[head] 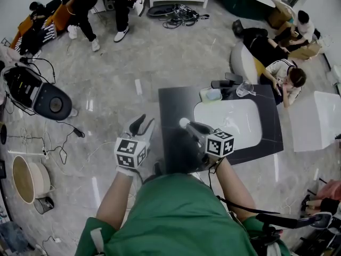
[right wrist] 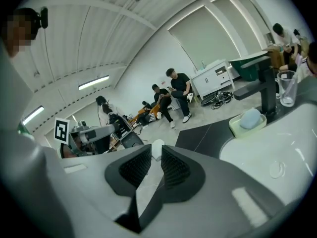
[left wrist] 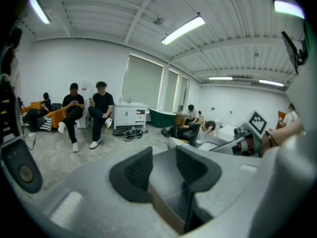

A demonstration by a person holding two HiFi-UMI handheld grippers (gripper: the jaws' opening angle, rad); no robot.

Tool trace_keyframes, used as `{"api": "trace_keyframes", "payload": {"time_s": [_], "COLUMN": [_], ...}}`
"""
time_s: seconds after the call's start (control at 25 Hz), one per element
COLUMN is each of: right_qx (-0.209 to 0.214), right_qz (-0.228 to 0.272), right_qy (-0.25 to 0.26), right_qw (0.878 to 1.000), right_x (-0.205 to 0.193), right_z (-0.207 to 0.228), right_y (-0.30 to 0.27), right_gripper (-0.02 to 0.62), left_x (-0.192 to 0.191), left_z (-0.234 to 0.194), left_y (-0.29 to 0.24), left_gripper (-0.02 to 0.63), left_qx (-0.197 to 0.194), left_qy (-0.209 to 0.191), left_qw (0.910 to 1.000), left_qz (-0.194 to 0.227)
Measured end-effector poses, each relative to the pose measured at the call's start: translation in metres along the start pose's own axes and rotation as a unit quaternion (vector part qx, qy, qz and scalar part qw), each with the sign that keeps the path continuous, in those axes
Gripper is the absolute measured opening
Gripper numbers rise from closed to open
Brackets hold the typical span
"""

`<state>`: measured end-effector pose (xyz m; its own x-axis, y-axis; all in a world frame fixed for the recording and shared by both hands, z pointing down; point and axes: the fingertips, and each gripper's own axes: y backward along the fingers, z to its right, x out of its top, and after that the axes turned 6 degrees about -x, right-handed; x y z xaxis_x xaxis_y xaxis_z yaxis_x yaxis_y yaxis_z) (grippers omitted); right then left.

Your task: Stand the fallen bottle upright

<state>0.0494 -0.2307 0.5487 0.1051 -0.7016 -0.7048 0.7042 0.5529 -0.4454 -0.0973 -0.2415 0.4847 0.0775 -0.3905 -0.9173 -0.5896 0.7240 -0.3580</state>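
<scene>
No word, brand or number can be read anywhere. The only signs are black-and-white square markers. One set stands on the cube of the left tool [head: 143, 126], at the near left. The other stands on the cube of the right tool [head: 193, 129], over the near edge of the table [head: 176, 105]. They are block patterns, not letters. Any print on the far people's clothing is too small to tell.
</scene>
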Motion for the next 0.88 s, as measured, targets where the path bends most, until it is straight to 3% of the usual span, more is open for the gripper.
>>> {"api": "trace_keyframes", "payload": {"time_s": [0.36,0.88], "right_qx": [-0.031,-0.047], "right_qz": [0.044,0.056], "right_qy": [-0.068,-0.05], "right_qw": [0.996,0.996], "right_x": [0.02,0.021], "right_z": [0.029,0.035], "right_y": [0.011,0.019], "right_gripper": [0.067,0.074], "left_x": [0.008,0.005], "left_z": [-0.002,0.0], "left_y": [-0.006,-0.012], "left_gripper": [0.147,0.147], "left_qx": [-0.002,-0.006], "left_qy": [-0.003,0.001], "left_qw": [1.0,1.0], "left_qz": [0.001,-0.001]}}
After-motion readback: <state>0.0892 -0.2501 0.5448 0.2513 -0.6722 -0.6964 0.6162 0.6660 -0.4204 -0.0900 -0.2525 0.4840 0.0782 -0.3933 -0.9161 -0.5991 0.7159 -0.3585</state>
